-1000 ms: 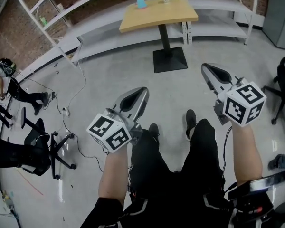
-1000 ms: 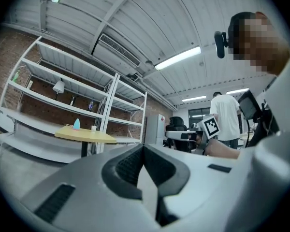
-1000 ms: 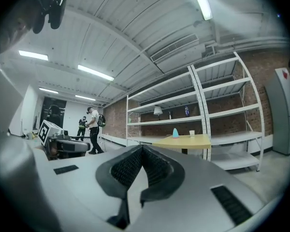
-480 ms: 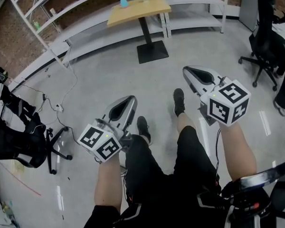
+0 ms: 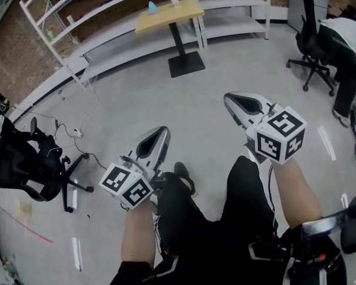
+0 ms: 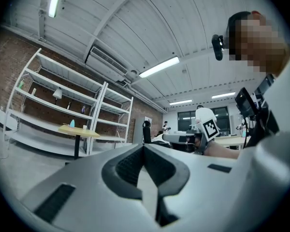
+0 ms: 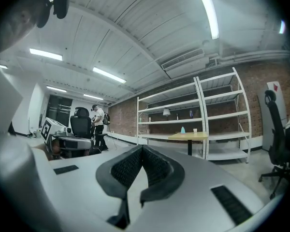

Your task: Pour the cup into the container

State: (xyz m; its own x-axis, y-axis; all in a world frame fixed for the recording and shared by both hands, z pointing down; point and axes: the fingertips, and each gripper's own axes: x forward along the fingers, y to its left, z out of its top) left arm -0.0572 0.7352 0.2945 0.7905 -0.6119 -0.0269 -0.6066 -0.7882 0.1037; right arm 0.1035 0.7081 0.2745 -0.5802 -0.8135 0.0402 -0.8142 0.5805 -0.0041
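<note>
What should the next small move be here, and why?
Probably a step toward the wooden table: the white cup and blue container stand on it, far across the floor and out of reach. The left gripper and right gripper are both shut and empty, so nothing can be grasped yet.

Bare floor point(image 5: 184, 111) runs to the table point(image 5: 179, 13) between the left chair point(image 5: 24, 171) and the right chair point(image 5: 307, 22).
</note>
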